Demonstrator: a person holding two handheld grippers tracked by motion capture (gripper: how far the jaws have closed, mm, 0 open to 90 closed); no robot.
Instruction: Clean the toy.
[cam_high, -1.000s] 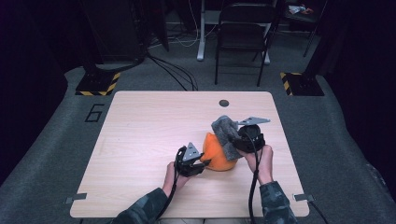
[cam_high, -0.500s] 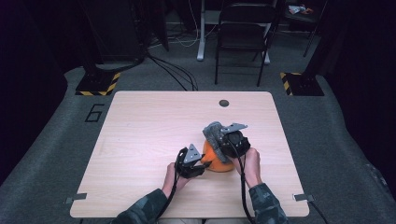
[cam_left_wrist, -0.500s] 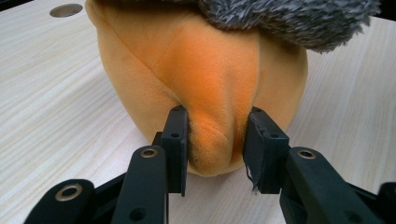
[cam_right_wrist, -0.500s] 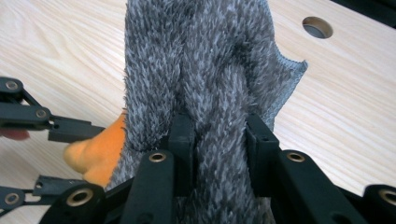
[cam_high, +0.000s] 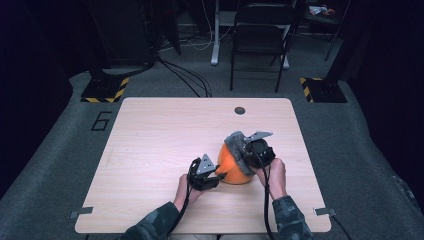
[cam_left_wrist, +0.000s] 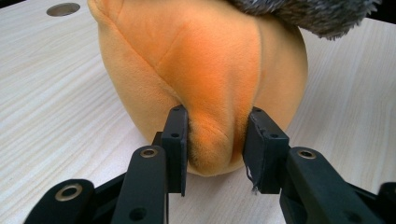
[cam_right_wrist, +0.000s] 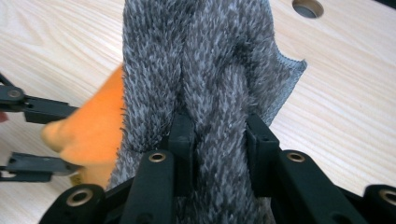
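orange plush ball (cam_high: 234, 167) sits on the near right part of the wooden table (cam_high: 150, 150), between the two hands, with a grey fuzzy cloth (cam_high: 236, 144) draped over its top and far side. left gripper (cam_high: 216, 175) is clamped on a pinched fold low on the plush's near-left side; in the left gripper view the pads bite into a soft ridge of orange fabric (cam_left_wrist: 212, 149). right gripper (cam_right_wrist: 219, 154) is clamped on a bunched ridge of the grey cloth, jaws close together with pile squeezed between them. risks, as i judge them: the plush is round, soft and squashy, so the left pinch holds only a shallow skin fold and could slip off if pulled; the ball could then roll on the smooth table. the cloth's long shaggy pile may let the right pads slide along the fibres, or the pull may drag the plush with it instead of peeling the cloth free. plush is short velvety nap with seams; cloth is thick, mottled grey, with a thin stitched edge (cam_right_wrist: 292, 65). table is pale wood grain, flat, with a round cable hole (cam_high: 240, 110).
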